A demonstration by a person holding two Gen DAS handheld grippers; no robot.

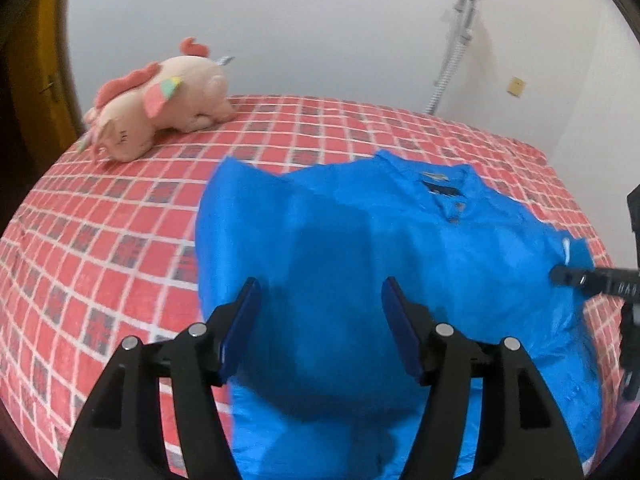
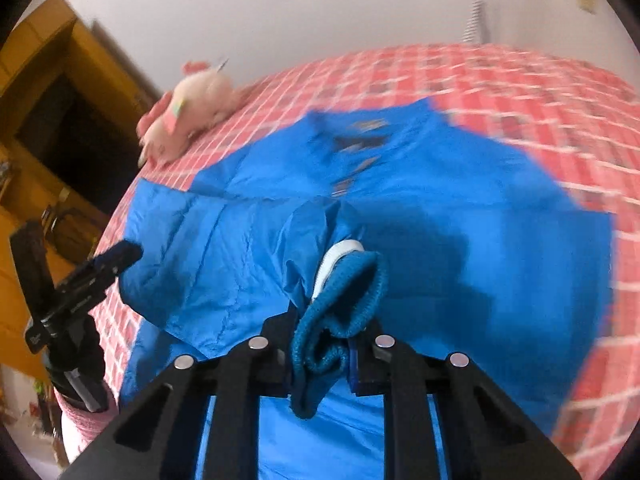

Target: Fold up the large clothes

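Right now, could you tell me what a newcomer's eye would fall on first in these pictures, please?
The bright blue jacket spread across the red checked bedspread stands out first. Next comes the right gripper, shut on the jacket's bunched knitted cuff close to its camera, while the left gripper hangs open above the cloth. A pink plush toy lies at the bed's far left corner by the wall.

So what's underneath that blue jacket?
The blue jacket lies on a red checked bedspread, which shows all round it. Whatever lies directly beneath the jacket is covered, so I cannot tell if anything else is there.
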